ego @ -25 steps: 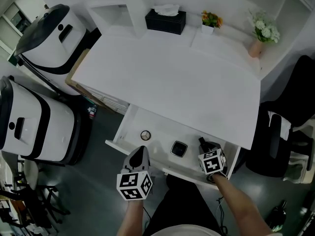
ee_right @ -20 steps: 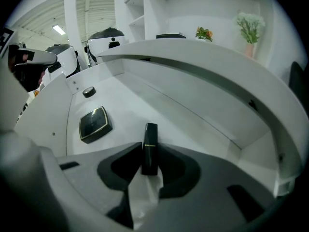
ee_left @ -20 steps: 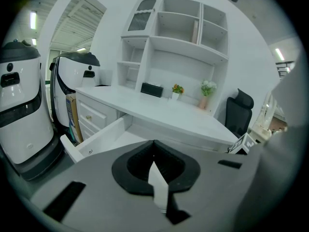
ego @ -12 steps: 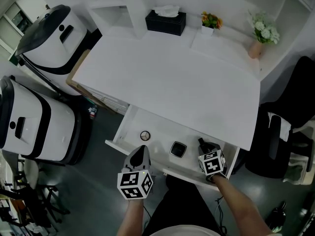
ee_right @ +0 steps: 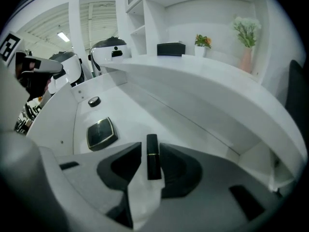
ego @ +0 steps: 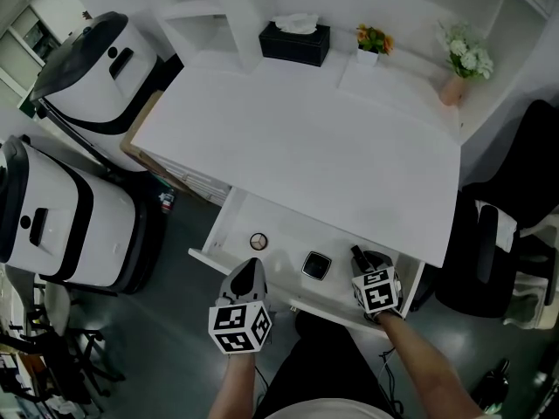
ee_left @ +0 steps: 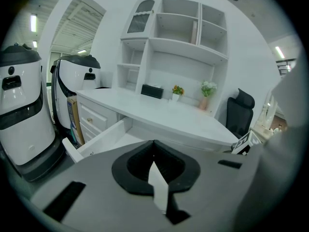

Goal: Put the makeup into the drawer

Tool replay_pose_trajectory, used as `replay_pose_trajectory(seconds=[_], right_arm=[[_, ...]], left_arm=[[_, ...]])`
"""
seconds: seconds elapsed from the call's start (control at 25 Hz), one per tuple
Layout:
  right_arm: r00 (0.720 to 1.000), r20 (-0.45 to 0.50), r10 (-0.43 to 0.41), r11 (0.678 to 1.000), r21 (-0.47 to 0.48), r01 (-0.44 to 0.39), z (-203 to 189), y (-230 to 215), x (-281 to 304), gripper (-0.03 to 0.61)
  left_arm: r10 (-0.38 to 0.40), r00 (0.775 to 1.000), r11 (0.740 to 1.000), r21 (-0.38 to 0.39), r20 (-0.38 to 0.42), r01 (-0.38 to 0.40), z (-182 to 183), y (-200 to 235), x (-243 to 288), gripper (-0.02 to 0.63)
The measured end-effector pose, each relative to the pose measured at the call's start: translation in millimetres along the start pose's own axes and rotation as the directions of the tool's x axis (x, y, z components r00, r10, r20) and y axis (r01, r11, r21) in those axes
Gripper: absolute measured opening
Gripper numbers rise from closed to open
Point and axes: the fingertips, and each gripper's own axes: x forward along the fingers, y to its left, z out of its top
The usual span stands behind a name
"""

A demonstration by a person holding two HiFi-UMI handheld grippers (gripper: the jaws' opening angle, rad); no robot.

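Treat the lipstick (ee_right: 153,159) as light, rigid and smooth-cased. Expect slip along the glossy barrel under a weak pinch, and little risk of crushing. Take hold across the barrel near mid-length, clear of the cap seam, to avoid pulling the cap off.

Looks like a slim black tube, square-ended, with a thin seam line about halfway along.

Located between the jaws of the right gripper (ee_right: 150,148), pinched at a moderate opening, far end projecting past the jaw tips. Positioned low over the right end of the open drawer (ego: 284,230), beside a square black compact (ego: 316,264) with a gold rim. Lying further left on the drawer floor, well apart: a small round pot (ego: 258,241).

Note the left gripper (ee_left: 154,151): jaws fully together, nothing held, hanging just outside the drawer front.
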Motion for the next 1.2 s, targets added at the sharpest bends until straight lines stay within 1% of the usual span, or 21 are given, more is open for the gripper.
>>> replay_pose_trajectory(seconds=[0.2, 0.48, 0.64, 0.92, 1.2], right_arm=[[0.997, 0.077, -0.027, 0.999, 0.034, 0.024, 20, -4, -25, 0.109], [0.987, 0.157, -0.017, 0.997, 0.073, 0.005, 41, 2, -64, 0.109], [0.979, 0.199, -0.032, 0.995, 0.101, 0.011, 50, 1, -92, 0.107], [0.952, 0.294, -0.088, 0.983, 0.183, 0.034, 59, -10, -146, 0.107], [0.920, 0.363, -0.148, 0.967, 0.249, 0.057, 56, -17, -198, 0.107]], left_arm=[[-0.003, 1.000, 1.000, 0.000, 0.022, 0.003, 6, -4, -4, -0.002], [-0.022, 0.998, 1.000, 0.004, 0.056, 0.022, 15, -12, -12, -0.002], [-0.041, 0.996, 0.999, 0.009, 0.073, 0.040, 21, -18, -17, -0.002], [-0.084, 0.991, 0.996, 0.026, 0.100, 0.082, 26, -31, -28, -0.002], [-0.146, 0.983, 0.988, 0.060, 0.110, 0.140, 29, -51, -33, -0.002]])
